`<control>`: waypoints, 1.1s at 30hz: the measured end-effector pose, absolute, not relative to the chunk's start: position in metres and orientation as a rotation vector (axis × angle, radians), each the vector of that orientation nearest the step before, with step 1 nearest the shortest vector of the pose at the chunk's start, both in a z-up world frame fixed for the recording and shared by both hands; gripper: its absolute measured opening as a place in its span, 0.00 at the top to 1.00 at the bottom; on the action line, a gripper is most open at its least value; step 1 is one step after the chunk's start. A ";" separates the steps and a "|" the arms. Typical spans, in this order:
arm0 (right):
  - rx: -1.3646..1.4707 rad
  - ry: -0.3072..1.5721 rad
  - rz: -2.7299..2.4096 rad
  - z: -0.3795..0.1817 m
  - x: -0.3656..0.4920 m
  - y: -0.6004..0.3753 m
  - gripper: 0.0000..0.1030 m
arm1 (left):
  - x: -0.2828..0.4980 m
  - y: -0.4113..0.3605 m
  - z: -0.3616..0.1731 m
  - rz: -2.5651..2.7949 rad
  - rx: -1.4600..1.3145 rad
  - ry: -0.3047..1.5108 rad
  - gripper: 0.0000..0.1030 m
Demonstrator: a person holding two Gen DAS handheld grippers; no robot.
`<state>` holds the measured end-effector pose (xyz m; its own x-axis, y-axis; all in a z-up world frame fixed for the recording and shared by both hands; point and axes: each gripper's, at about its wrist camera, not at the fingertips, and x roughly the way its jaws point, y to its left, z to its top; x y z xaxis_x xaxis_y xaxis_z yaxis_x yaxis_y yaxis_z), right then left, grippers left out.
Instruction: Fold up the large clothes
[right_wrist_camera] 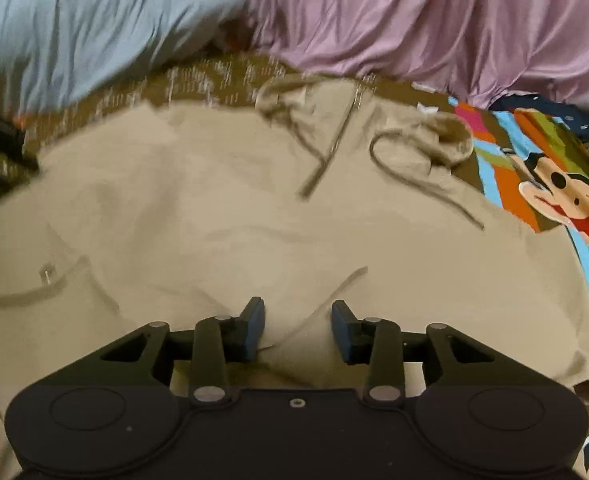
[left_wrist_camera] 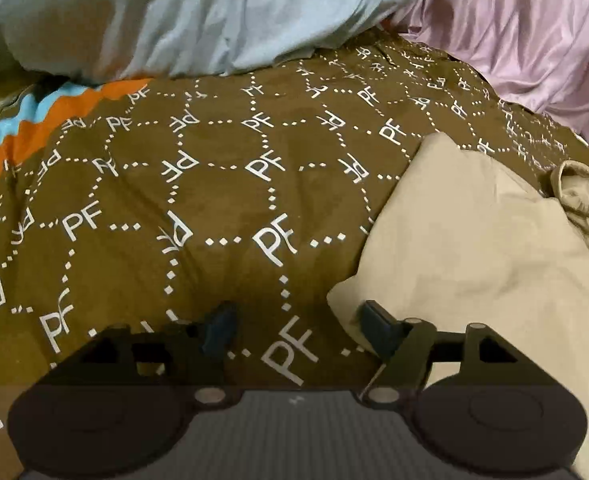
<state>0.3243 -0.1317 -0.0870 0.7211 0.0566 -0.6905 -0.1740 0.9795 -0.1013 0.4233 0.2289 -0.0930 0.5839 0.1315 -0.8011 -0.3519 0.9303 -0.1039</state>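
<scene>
A beige hoodie [right_wrist_camera: 230, 216] lies spread on a brown patterned bedspread [left_wrist_camera: 214, 200]; its hood and drawstrings [right_wrist_camera: 414, 148] are at the far side. In the left wrist view a folded part of the hoodie [left_wrist_camera: 474, 240] lies at the right. My left gripper [left_wrist_camera: 298, 330] is open just above the bedspread, with its right finger at the hoodie's near corner. My right gripper [right_wrist_camera: 298, 330] is open low over the hoodie's middle, with a fabric crease between its fingers; it holds nothing.
A light blue pillow [left_wrist_camera: 198, 12] and a shiny pink fabric [right_wrist_camera: 434, 20] lie at the far side of the bed. A colourful cartoon sheet [right_wrist_camera: 566, 184] is at the right. Striped orange and blue bedding [left_wrist_camera: 34, 120] is at the left.
</scene>
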 end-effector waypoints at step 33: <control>-0.861 0.518 0.209 -0.085 0.053 -0.208 0.07 | 0.095 0.028 -0.027 -0.165 0.308 0.758 0.01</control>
